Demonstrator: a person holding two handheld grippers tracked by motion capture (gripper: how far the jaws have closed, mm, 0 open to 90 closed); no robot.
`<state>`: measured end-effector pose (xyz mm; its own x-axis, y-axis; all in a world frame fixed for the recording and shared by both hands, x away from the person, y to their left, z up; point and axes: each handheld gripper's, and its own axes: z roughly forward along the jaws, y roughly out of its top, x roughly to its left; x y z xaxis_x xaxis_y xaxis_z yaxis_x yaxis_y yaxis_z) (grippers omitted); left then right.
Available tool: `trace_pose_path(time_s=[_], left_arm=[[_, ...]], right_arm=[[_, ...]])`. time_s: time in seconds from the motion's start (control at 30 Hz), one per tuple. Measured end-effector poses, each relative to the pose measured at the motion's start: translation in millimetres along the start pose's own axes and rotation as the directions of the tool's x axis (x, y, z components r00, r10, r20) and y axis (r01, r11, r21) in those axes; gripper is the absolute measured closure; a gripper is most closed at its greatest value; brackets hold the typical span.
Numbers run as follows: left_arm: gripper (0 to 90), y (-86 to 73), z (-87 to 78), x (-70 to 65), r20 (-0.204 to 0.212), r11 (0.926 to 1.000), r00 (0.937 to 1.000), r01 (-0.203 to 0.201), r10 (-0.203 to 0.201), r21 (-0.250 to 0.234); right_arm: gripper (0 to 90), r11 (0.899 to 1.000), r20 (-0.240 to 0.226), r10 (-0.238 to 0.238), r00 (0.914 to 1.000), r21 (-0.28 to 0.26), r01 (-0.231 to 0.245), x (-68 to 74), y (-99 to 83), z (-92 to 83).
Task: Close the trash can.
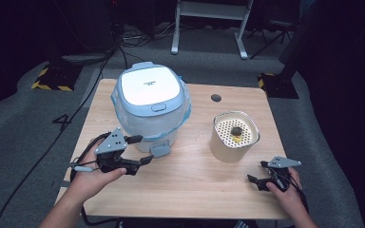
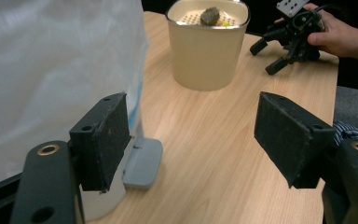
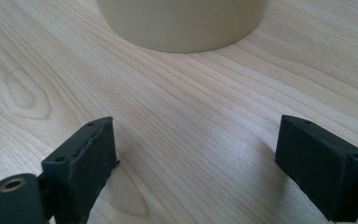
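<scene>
A white and pale-blue rice cooker with its lid down stands at the table's back left, clear plastic wrapped round its body. A grey tab sticks out at its base. My left gripper is open right beside that tab, one jaw close to the cooker's wall, nothing between the pads. A cream pot with a perforated insert holds a dark lump and a yellow bit. My right gripper rests low in front of the pot, open and empty.
The wooden table has a small dark round hole at the back. Bare wood lies between the cooker and the pot. A cable trails off the table's left edge. A white stand's legs are on the floor behind.
</scene>
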<state>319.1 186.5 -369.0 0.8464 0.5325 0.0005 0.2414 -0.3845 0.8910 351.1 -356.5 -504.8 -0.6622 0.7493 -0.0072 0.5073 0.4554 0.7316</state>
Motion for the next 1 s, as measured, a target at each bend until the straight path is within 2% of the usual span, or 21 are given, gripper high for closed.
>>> trace_pose_path(time_s=[0.4, 0.57, 0.7, 0.83, 1.0], left_arm=[[24.6, -47.2, 22.1, -2.2, -0.034, 0.9981, 0.9993, 0.015, -0.013, 0.060], [24.1, -64.2, 32.6, -1.5, -0.028, 0.9942, 0.9984, 0.051, -0.049, 0.095], [23.7, -79.1, 43.5, 0.8, -0.032, 0.9881, 0.9971, 0.073, -0.070, 0.135], [23.3, -92.3, 53.5, 2.4, -0.039, 0.9786, 0.9946, 0.101, -0.096, 0.179], [21.6, -101.1, 60.0, 4.4, -0.061, 0.9661, 0.9909, 0.130, -0.120, 0.223]], right_arm=[[12.4, 1.000, 0.000, 0.000, 1.0000, -0.001, 0.000, 0.1, -0.1, 0.0], [12.4, 1.000, 0.001, -0.001, 1.0000, -0.001, 0.001, 0.1, 0.0, 0.0], [12.5, 1.000, 0.002, -0.003, 1.0000, -0.001, 0.003, 0.0, 0.0, 0.1], [12.4, 1.000, 0.002, -0.002, 1.0000, -0.001, 0.002, 0.0, -0.1, 0.1], [12.4, 1.000, 0.001, -0.002, 1.0000, -0.001, 0.002, 0.1, 0.0, 0.1]])
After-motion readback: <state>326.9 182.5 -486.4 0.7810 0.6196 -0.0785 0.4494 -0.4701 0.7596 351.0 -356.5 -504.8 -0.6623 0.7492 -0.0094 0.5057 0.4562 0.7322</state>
